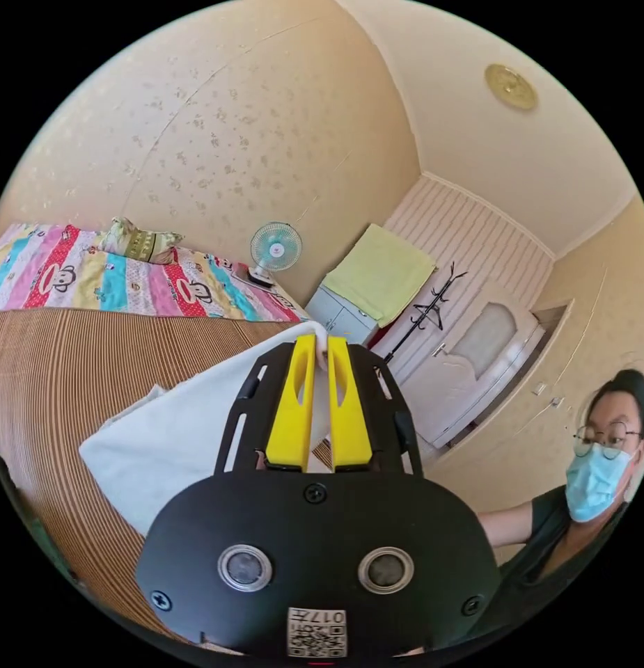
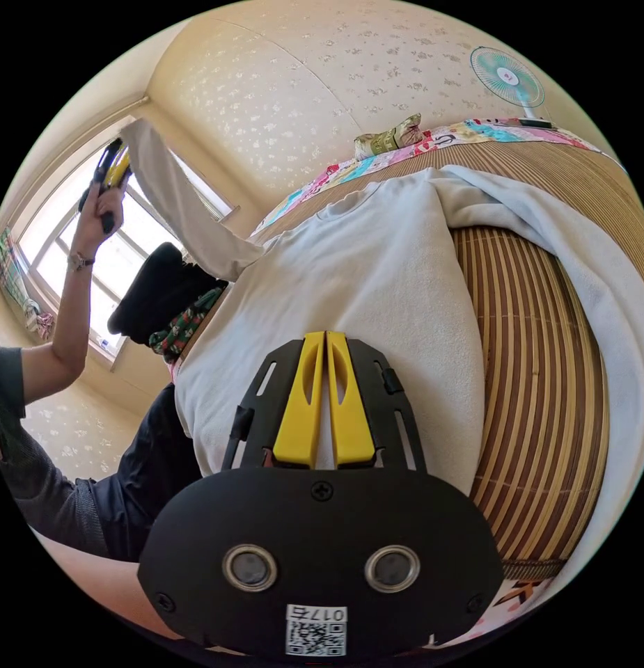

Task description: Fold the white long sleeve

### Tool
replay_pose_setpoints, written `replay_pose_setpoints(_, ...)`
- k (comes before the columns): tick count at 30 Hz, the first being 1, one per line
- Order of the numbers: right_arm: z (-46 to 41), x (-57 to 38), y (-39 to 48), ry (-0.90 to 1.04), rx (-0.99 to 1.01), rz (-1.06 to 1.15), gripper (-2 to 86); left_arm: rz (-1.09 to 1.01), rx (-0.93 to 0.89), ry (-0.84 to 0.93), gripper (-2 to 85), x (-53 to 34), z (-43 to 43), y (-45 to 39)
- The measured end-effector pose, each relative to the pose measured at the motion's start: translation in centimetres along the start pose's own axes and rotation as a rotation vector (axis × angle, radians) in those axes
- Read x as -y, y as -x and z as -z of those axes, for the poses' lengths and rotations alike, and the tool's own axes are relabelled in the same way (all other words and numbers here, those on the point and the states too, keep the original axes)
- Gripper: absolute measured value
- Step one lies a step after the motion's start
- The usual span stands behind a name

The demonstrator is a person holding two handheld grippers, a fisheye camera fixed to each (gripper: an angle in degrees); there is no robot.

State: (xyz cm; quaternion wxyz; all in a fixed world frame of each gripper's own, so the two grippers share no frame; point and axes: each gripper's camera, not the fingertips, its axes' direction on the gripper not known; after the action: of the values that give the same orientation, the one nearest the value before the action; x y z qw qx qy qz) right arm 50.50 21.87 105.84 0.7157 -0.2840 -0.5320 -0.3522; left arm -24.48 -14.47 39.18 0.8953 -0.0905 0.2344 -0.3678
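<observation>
The white long sleeve shirt (image 2: 377,278) lies spread on a bamboo mat (image 2: 537,362), collar toward the far side. One sleeve (image 2: 175,202) rises off it to my left gripper (image 2: 113,163), which a hand holds high near the window. In the left gripper view my left gripper (image 1: 326,341) is shut on the end of that white sleeve (image 1: 175,431), which hangs down toward the mat (image 1: 92,362). My right gripper (image 2: 325,335) is low over the shirt's body with its jaws together; I cannot tell whether cloth is pinched between them. The other sleeve (image 2: 586,236) trails across the mat to the right.
A colourful cartoon quilt (image 1: 127,278) and a small cushion (image 1: 137,242) lie beyond the mat, beside a desk fan (image 1: 275,247). A cabinet under a green cloth (image 1: 381,271), a coat rack (image 1: 426,313) and a door (image 1: 475,355) stand further off. Dark clothes (image 2: 161,292) are piled by the window (image 2: 64,229).
</observation>
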Motion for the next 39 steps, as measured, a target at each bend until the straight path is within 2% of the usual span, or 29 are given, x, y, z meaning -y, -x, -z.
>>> replay_pose_setpoints(3, -0.2, -0.1, 0.2, -0.002, 0.005, 0.004, 0.5, 0.027, -0.086, 0.188, 5.1, 2.0, -12.2, 3.3)
replay_pose_setpoints(5, -0.4, -0.1, 0.3, -0.002, 0.010, 0.006, 0.5, 0.045, -0.194, 0.374, 8.4, 0.8, -20.8, 6.1)
replay_pose_setpoints(7, -0.6, 0.0, 0.4, -0.002, 0.018, 0.008, 0.5, 0.065, -0.167, 0.387, 8.8, -1.6, -23.1, 7.6)
replay_pose_setpoints(9, -0.8, 0.0, 0.5, -0.002, 0.023, 0.009, 0.5, 0.095, -0.079, 0.360, 8.5, -4.2, -22.8, 8.5)
replay_pose_setpoints(12, -1.1, 0.0, 0.7, -0.002, 0.027, 0.010, 0.5, 0.031, 0.039, 0.363, 8.9, -8.9, -20.0, 7.4)
replay_pose_setpoints(16, -1.7, 0.2, 1.0, -0.002, 0.028, 0.011, 0.5, -0.059, 0.247, 0.401, 8.9, -18.1, -13.0, 4.5)
replay_pose_setpoints(20, -2.3, 0.3, 1.2, -0.001, 0.027, 0.011, 0.6, -0.032, 0.426, 0.364, 9.0, -26.7, -5.0, 2.5)
replay_pose_setpoints(25, -3.2, 0.7, 1.6, -0.001, 0.023, 0.011, 0.6, -0.023, 0.734, 0.387, 9.4, -36.6, -5.1, 1.6)
replay_pose_setpoints(39, -6.2, 2.7, 2.3, 0.019, -0.009, -0.019, 0.7, -0.058, 0.747, 0.340, 8.2, -38.6, -11.9, 1.9)
